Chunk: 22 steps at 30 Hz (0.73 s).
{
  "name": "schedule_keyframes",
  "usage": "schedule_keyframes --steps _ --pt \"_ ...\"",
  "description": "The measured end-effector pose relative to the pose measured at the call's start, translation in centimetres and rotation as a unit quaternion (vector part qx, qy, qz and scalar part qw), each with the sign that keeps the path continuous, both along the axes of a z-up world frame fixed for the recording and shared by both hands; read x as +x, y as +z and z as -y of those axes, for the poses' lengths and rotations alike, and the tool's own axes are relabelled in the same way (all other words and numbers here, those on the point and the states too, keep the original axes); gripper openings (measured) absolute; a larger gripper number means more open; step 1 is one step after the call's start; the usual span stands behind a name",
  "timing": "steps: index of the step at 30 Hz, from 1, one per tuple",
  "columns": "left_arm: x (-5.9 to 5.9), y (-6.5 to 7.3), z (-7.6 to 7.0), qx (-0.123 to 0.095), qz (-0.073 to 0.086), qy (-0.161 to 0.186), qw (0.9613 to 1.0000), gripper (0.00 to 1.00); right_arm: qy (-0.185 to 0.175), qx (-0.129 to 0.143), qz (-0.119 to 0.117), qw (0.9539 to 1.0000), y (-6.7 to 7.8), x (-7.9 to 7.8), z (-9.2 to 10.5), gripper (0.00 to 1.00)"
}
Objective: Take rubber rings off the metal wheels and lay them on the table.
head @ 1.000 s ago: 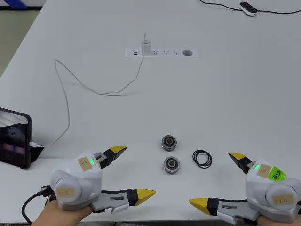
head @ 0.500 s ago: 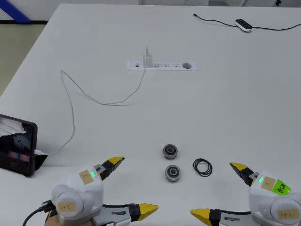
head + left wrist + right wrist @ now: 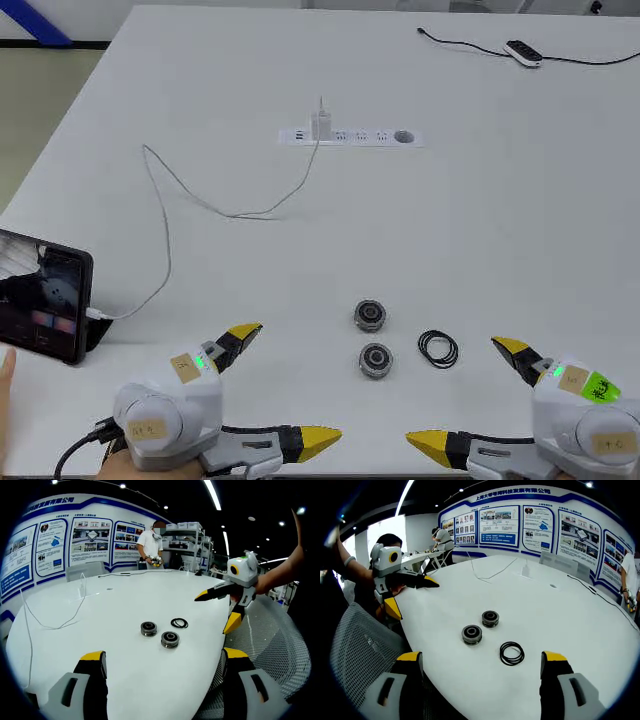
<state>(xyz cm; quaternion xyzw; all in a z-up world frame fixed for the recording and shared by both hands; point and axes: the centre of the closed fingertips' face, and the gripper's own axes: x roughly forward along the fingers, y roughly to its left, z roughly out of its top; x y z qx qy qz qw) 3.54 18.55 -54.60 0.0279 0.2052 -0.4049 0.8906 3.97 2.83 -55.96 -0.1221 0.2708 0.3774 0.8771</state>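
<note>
The left claw [image 3: 283, 384] and right claw [image 3: 466, 393] both hang wide open and empty at the desk's [image 3: 500, 220] near edge, and the near wheel [image 3: 376, 360] or far wheel [image 3: 370, 315], lying beside the loose black rings [image 3: 437, 348], may skid away if pinched off-centre.

Whether the metal wheels [image 3: 376, 359] are bare is too small to tell — tablet [image 3: 45, 300] cropped left.
</note>
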Motion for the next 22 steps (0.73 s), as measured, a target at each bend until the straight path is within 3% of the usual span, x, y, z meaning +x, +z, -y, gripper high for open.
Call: schedule_keyframes --steps 22 --pt "0.15 -0.23 -0.29 0.002 -0.004 0.001 1.0 0.96 -0.011 -0.001 0.0 0.9999 0.0 0.23 0.23 0.99"
